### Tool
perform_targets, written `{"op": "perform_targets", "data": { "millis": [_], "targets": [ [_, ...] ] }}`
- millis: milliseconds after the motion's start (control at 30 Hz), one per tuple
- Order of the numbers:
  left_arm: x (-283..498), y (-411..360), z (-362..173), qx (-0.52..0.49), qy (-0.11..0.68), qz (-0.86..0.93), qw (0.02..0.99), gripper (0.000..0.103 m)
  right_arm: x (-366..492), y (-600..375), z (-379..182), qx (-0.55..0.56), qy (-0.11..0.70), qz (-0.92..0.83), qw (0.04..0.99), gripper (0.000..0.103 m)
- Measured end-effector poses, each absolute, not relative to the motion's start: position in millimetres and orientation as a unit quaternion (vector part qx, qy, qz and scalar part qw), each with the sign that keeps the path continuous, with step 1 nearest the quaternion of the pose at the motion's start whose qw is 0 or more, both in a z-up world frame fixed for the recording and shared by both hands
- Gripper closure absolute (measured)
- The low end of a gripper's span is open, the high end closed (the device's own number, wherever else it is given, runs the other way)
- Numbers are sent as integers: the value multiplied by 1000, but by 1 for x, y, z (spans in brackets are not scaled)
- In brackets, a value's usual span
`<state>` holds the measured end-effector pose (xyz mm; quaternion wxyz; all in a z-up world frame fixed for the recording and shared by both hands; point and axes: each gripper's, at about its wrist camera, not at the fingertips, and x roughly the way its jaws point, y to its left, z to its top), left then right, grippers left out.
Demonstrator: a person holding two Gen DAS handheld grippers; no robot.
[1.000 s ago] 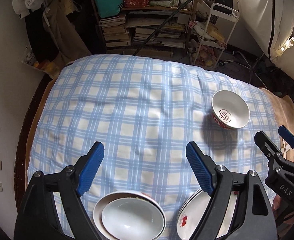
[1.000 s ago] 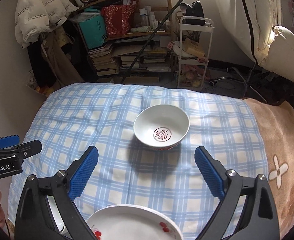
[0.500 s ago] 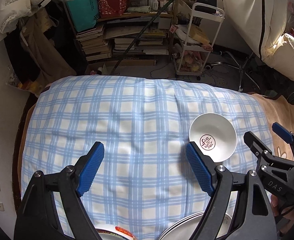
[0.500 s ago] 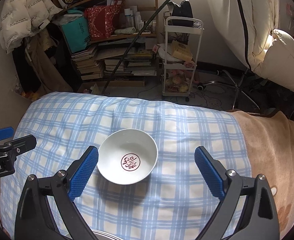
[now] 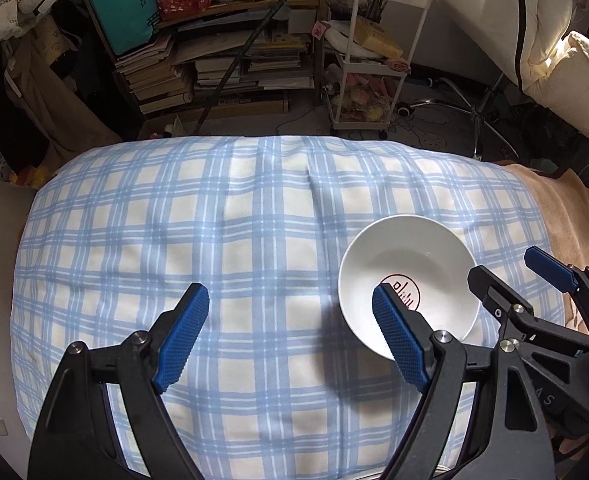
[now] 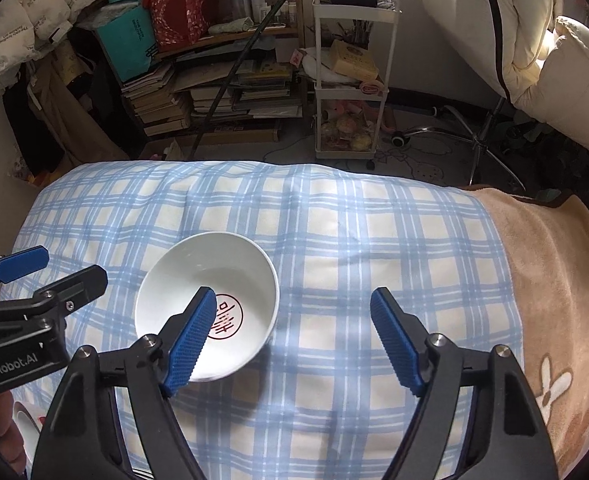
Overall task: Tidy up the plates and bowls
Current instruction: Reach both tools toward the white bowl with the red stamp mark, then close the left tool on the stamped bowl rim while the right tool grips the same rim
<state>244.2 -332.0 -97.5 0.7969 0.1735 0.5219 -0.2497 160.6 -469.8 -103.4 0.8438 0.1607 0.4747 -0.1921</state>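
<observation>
A white bowl (image 6: 206, 304) with a red mark sits on the blue checked cloth (image 5: 222, 232). The right gripper (image 6: 290, 336), jaws just narrowing yet apart, empty, straddles its right rim; only its view shows the tan blanket (image 6: 558, 280). The left gripper (image 5: 290, 336) gapes empty beside it.

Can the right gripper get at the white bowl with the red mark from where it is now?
Probably yes. The right gripper is open, one finger already over the white bowl, nothing between them; the left gripper crowds close.

Blue-checked bed (image 5: 230, 216), white bowl (image 5: 418, 256), tan blanket (image 6: 554, 264)
</observation>
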Motion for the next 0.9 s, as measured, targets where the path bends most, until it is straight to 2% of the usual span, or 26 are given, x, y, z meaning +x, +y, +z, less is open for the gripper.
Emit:
{"op": "perform_targets", "data": {
  "millis": [133, 200, 300, 400, 500, 567, 633, 800, 900],
  "targets": [
    [244, -341, -115, 190, 531, -252, 787, 20, 161, -477, -115, 178, 484, -188, 836, 37],
    [244, -344, -122, 201, 533, -251, 783, 22, 160, -481, -120, 188, 487, -183, 833, 40],
    [248, -344, -132, 202, 543, -235, 781, 35, 161, -484, -129, 198, 494, -179, 828, 45],
    [250, -342, -140, 178, 554, -239, 777, 44, 164, -486, -136, 206, 502, -175, 821, 46],
    [248, -347, -146, 178, 561, -252, 769, 57, 167, -486, -141, 207, 507, -168, 820, 46],
    [247, -352, -151, 177, 567, -261, 761, 66, 170, -486, -144, 210, 510, -158, 819, 55],
    [246, -355, -154, 167, 576, -268, 754, 75, 173, -485, -149, 227, 515, -144, 814, 73],
    [242, -359, -158, 151, 591, -281, 741, 92, 178, -481, -157, 255, 529, -123, 800, 90],
    [240, -357, -156, 149, 593, -275, 742, 91, 179, -478, -157, 259, 532, -120, 797, 93]
  ]
}}
